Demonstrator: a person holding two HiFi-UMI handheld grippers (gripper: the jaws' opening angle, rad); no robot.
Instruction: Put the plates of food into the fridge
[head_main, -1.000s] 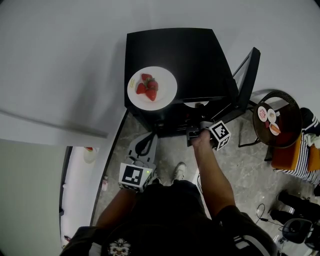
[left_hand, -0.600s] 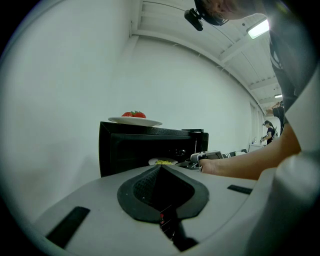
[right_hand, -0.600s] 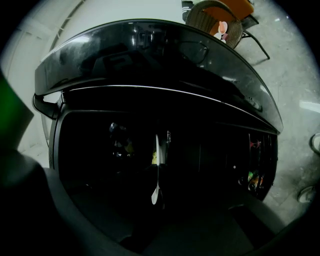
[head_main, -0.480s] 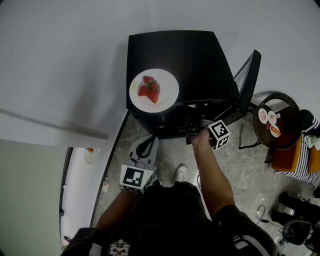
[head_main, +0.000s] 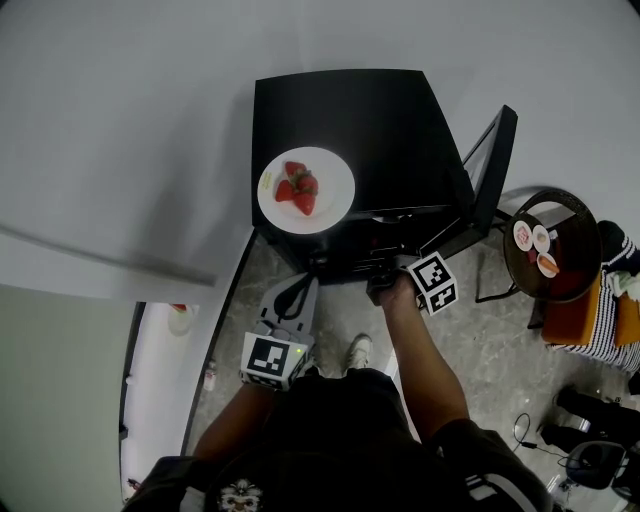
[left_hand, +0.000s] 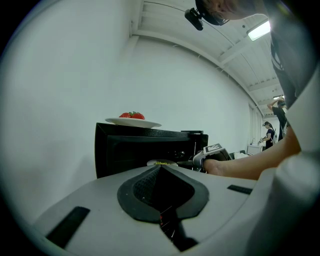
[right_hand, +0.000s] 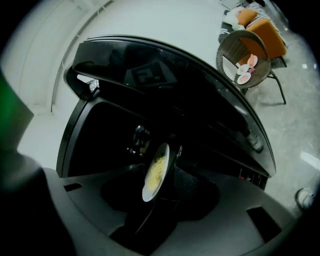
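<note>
A white plate of strawberries (head_main: 305, 190) sits on top of the small black fridge (head_main: 350, 110), whose door (head_main: 490, 170) stands open to the right. My right gripper (head_main: 383, 277) is at the fridge's opening. Its jaws are opening, and a white plate of yellow food (right_hand: 156, 172) stands between them, just inside the dark interior. The same plate (left_hand: 161, 162) shows in the left gripper view, in the fridge mouth beside the right gripper (left_hand: 210, 152). My left gripper (head_main: 290, 292) is shut on nothing, held low in front of the fridge.
A round wicker chair (head_main: 550, 240) with small plates of food on it stands right of the open door, also seen in the right gripper view (right_hand: 245, 65). A white wall runs behind and to the left of the fridge. A person stands far off (left_hand: 270, 135).
My right hand has drawn back a little from the fridge mouth. The left gripper stays where it was, and the strawberry plate has not moved.
</note>
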